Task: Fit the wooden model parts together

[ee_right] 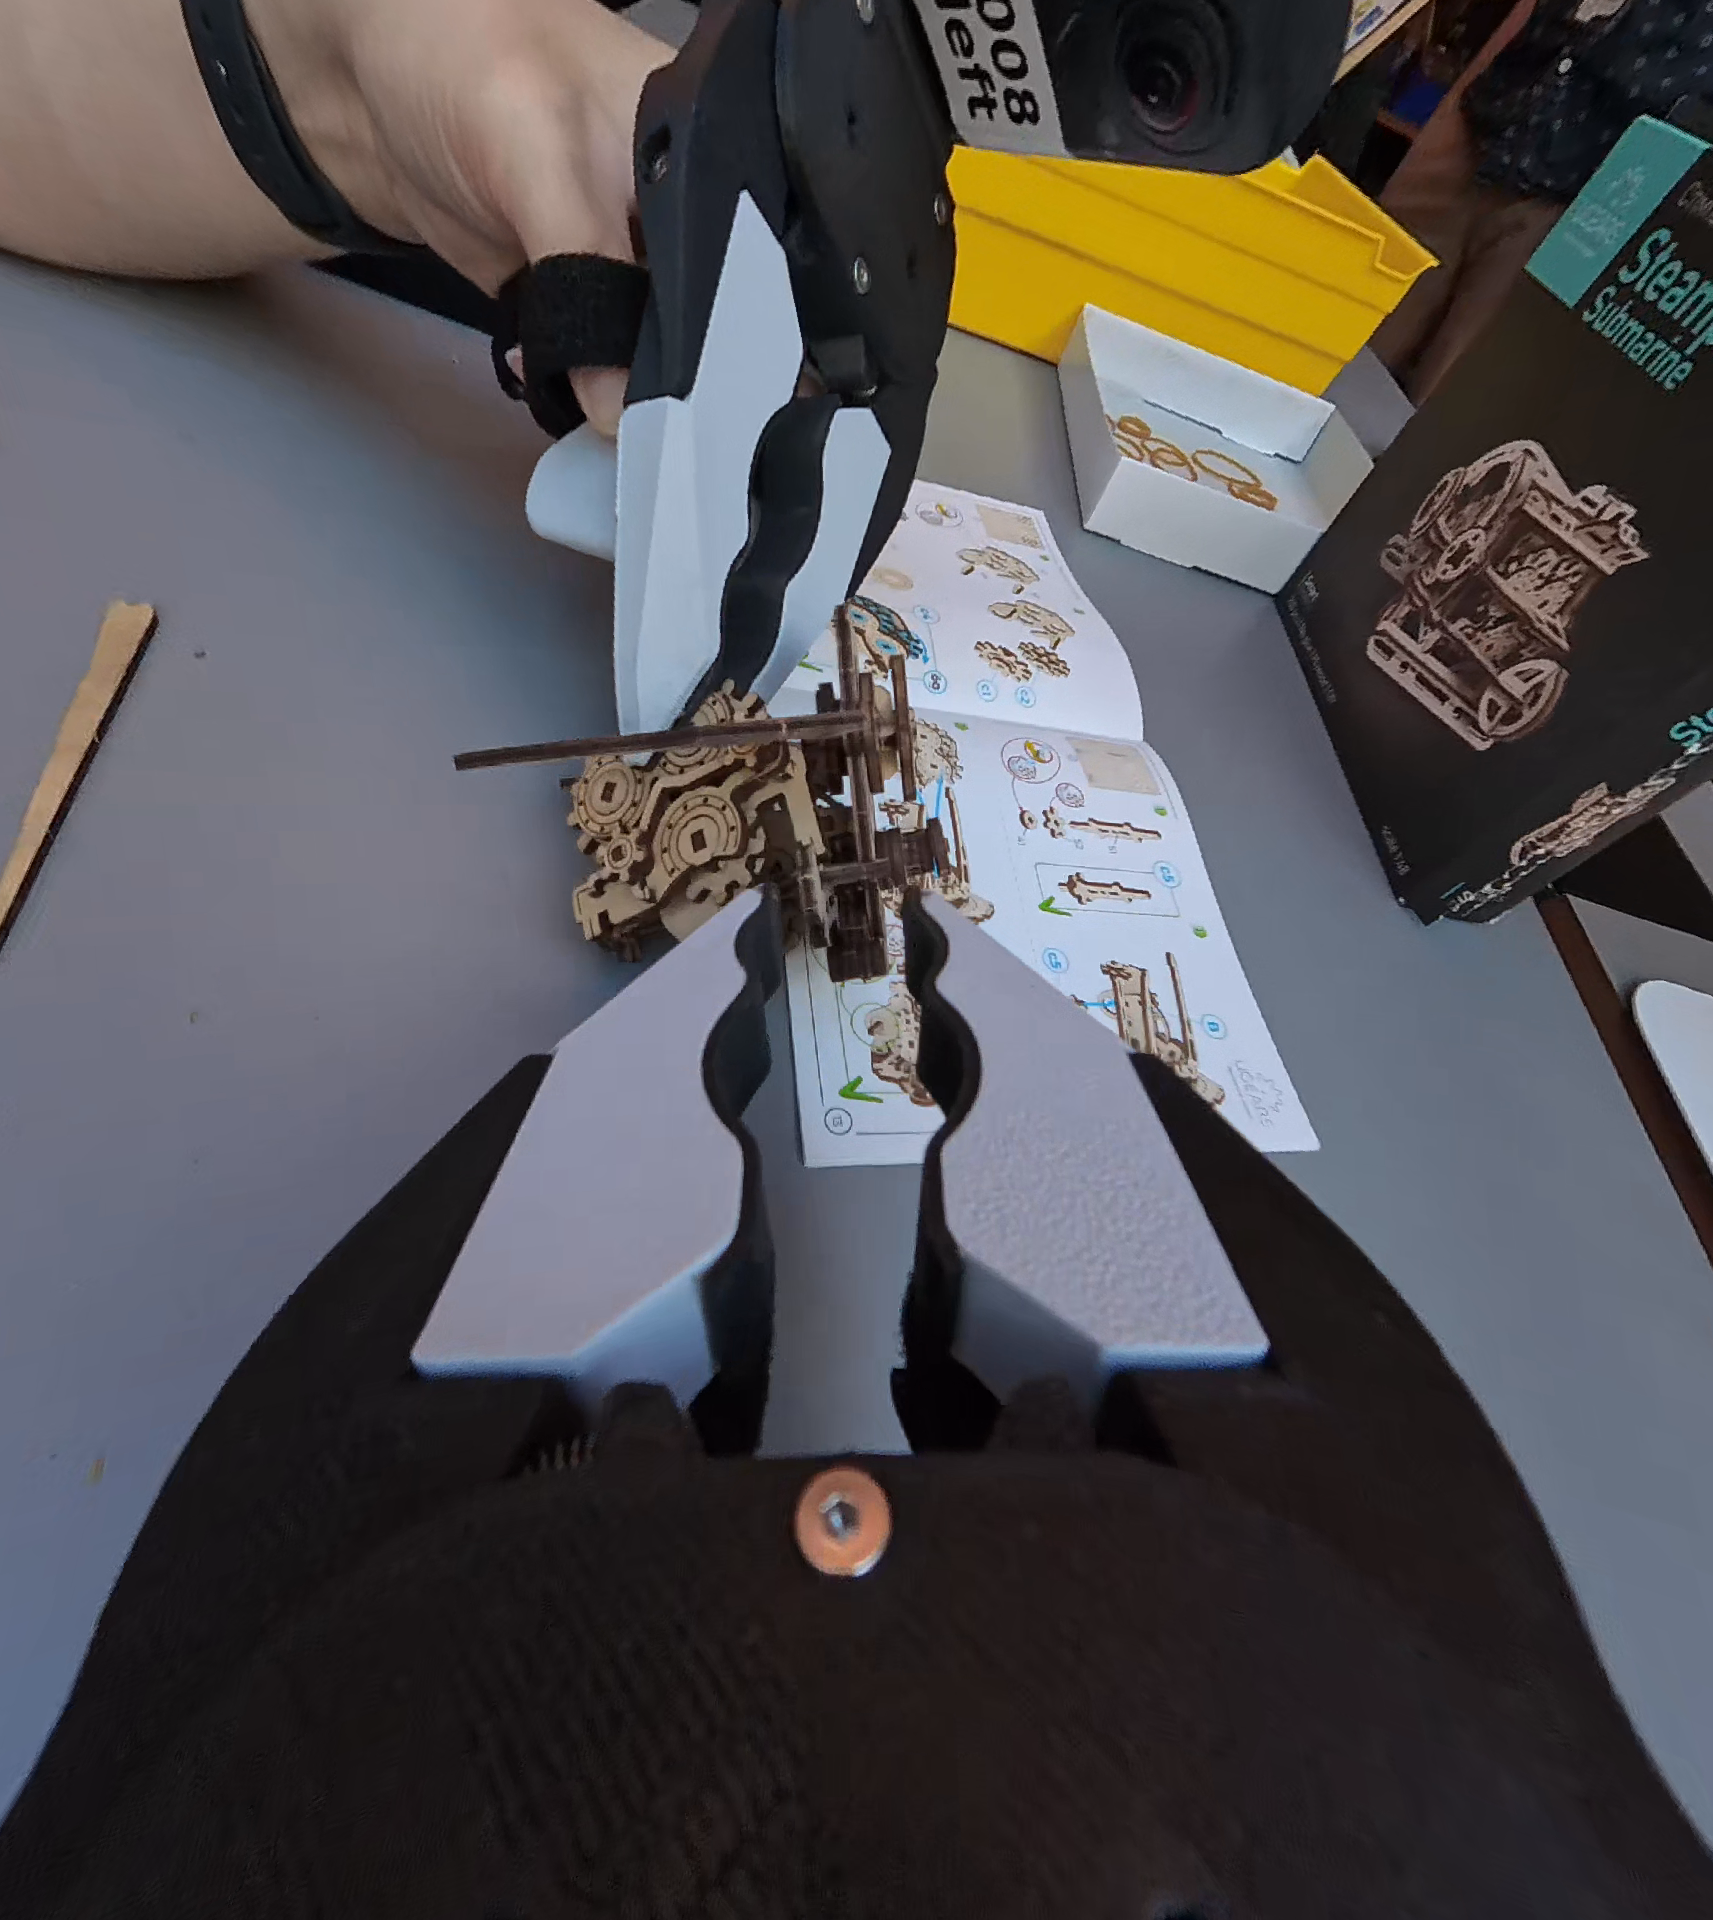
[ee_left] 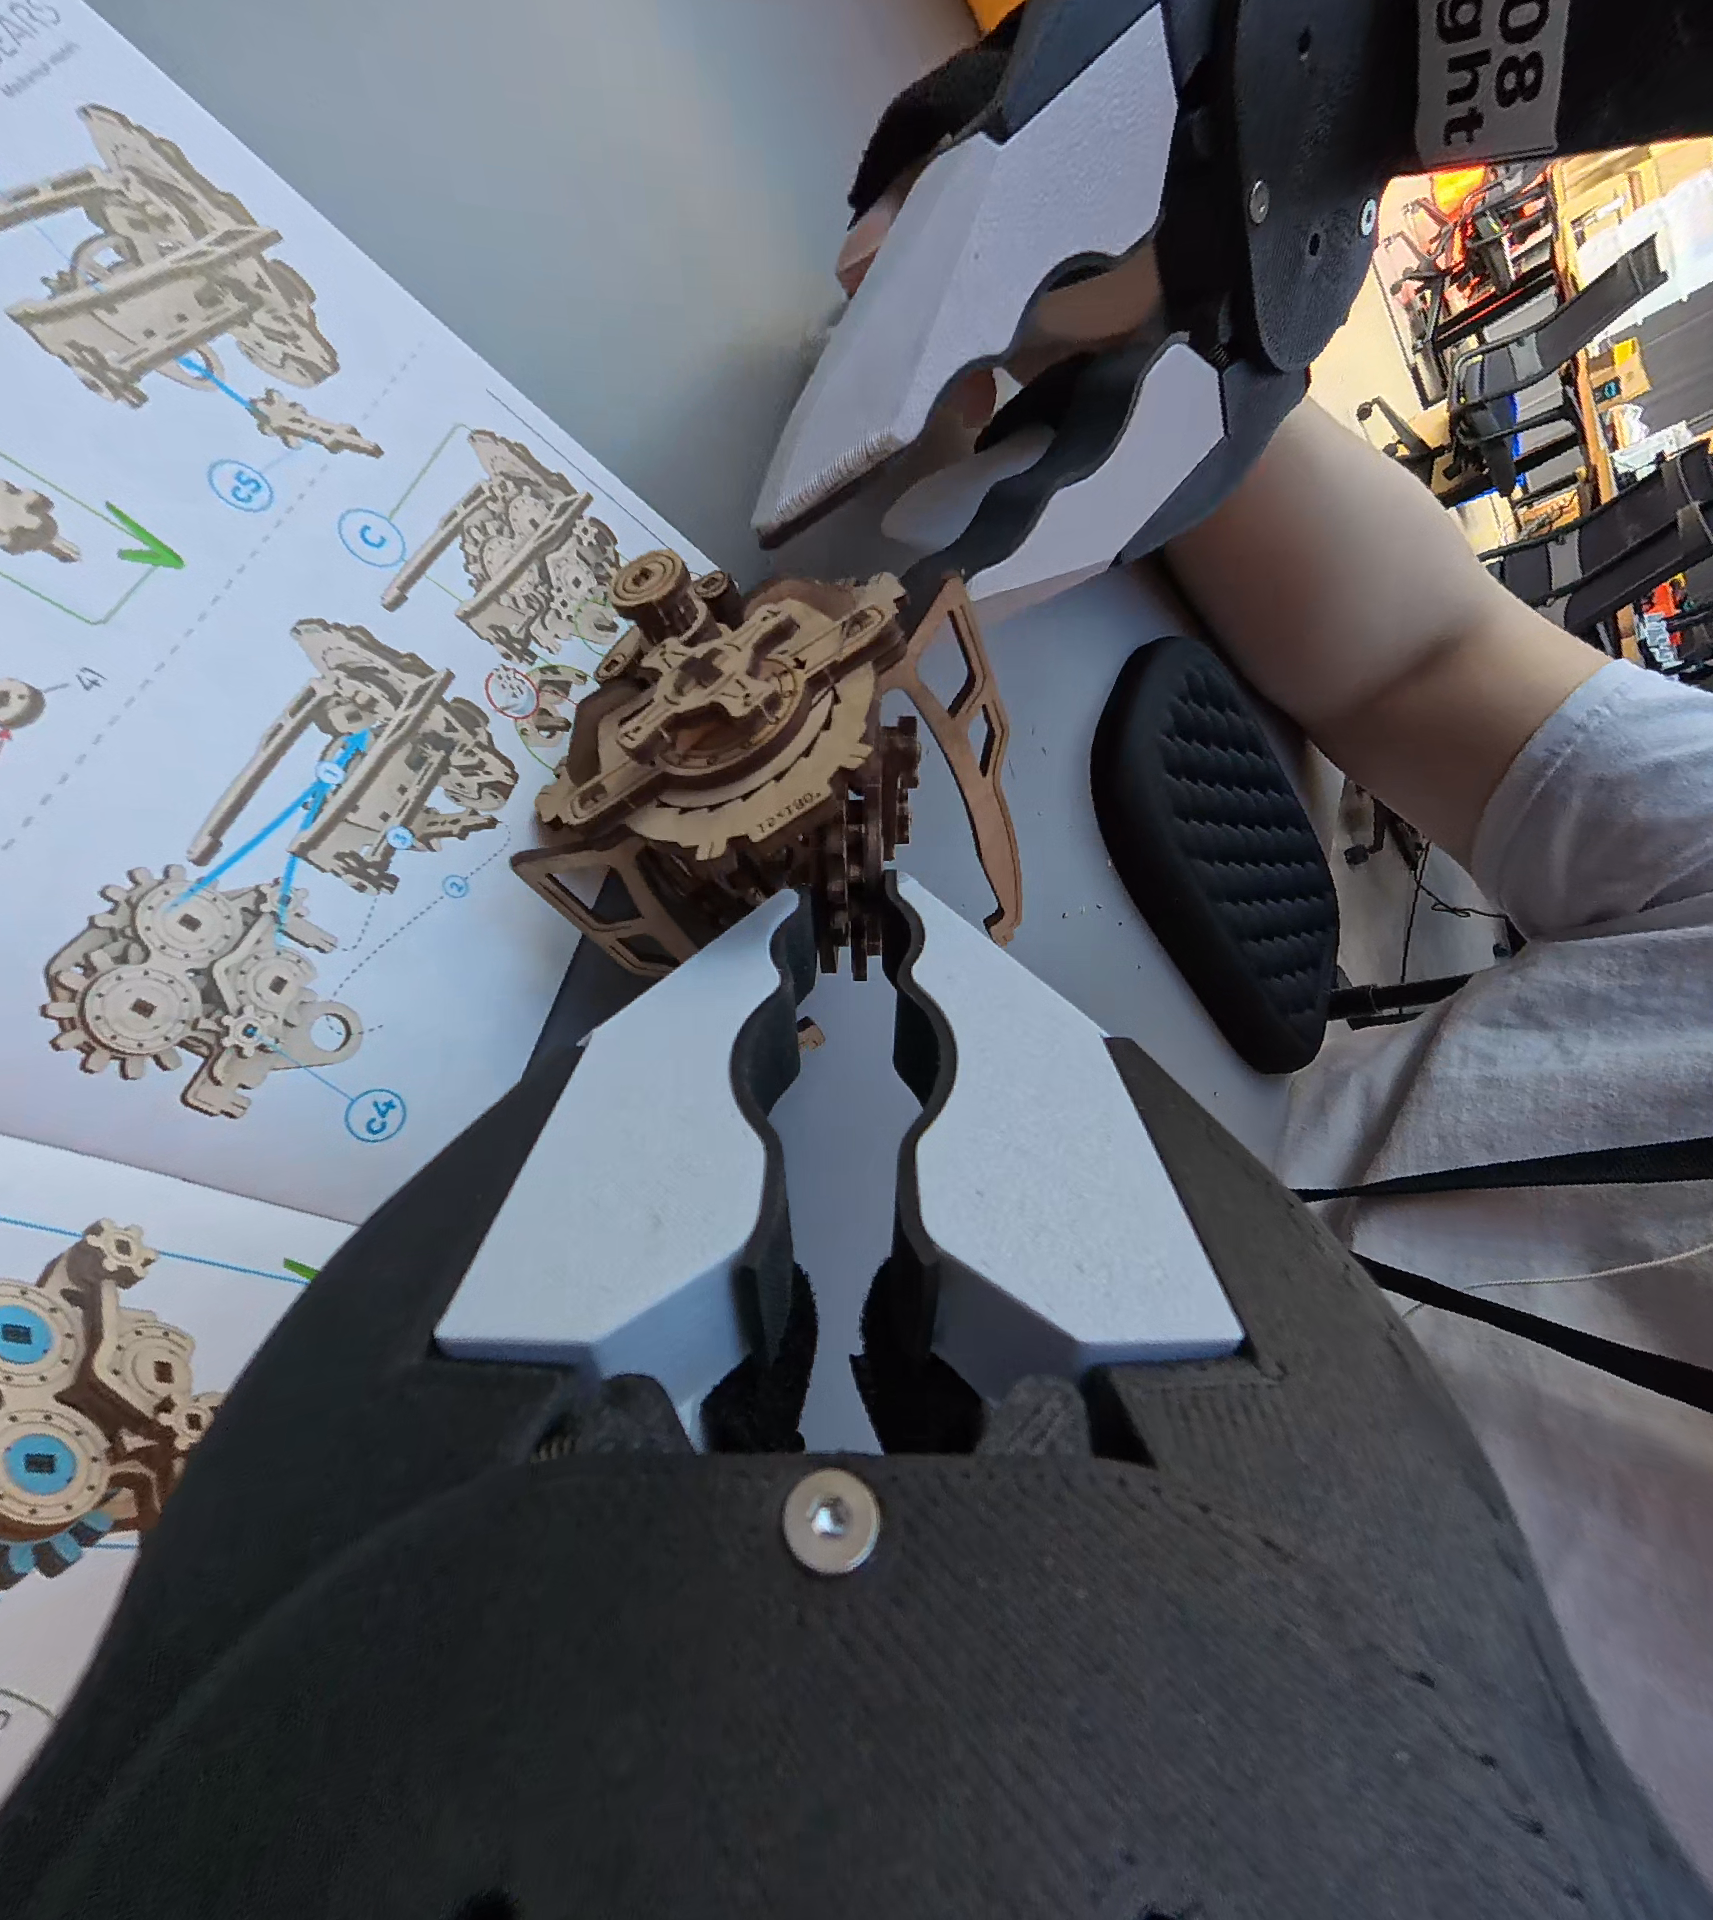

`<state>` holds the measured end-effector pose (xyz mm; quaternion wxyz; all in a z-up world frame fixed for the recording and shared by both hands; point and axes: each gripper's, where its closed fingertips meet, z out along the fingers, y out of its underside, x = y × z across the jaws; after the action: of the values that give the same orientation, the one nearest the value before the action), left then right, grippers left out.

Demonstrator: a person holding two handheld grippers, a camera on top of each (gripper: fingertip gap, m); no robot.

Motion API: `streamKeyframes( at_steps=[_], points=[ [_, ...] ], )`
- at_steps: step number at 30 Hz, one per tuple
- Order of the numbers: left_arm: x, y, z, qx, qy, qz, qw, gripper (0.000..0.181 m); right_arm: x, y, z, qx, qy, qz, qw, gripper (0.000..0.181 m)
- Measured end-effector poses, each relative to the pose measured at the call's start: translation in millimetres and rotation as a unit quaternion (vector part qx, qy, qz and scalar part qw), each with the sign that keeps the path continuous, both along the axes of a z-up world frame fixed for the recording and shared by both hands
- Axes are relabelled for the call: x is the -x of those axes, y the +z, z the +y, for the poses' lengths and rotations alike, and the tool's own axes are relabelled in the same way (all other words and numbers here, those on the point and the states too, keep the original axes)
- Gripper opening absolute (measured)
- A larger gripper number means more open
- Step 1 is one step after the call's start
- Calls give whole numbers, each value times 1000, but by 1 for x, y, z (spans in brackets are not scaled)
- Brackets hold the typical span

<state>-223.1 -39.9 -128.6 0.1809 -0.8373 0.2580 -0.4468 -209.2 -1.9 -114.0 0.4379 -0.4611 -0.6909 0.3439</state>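
Wooden model [ee_left: 727,748] held above the grey table [ee_right: 208,1195], over the near edge of the instruction sheet [ee_right: 1039,831]. Left gripper [ee_left: 847,914] pinching the gear stack at the model's lower side; right gripper [ee_right: 841,925] pinching a dark frame plate on the opposite side. Both pairs of fingers narrowed onto wood, not pressed fully together.

Best done, by the look of it, by keeping the left grip fixed as an anchor and pressing with the right along the axle line only; no twisting, since thin laser-cut plates and the long dark rod [ee_right: 623,743] sticking out from the model would likely snap under side load. Squeeze kept light so the gears stay unmarked.

Hard to tell which joint is being seated: the mating tabs lie behind the fingertips in both views. Contact point of the right gripper partly lost behind the frame in the left view. Loose wooden strip [ee_right: 62,779] far left of the model; box [ee_right: 1558,520] cut off at the frame edge.
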Motion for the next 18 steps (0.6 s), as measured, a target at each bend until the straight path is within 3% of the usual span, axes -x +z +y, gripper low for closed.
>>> streamKeyframes(
  at_steps=[4, 7, 18],
  points=[
    [1, -1, -1, 0, -5, 2, 1000, 10, 9, -4, 0, -22, 5, -4, 1000, 29],
    [2, 1, 1, 5, -1, -9, 1000, 10, 15, -6, 0, -31, 7, -8, 999, 18],
    [5, 6, -1, 15, -4, -29, 999, 10, 14, 1, -8, -101, -26, -32, 994, 18]
  ],
)
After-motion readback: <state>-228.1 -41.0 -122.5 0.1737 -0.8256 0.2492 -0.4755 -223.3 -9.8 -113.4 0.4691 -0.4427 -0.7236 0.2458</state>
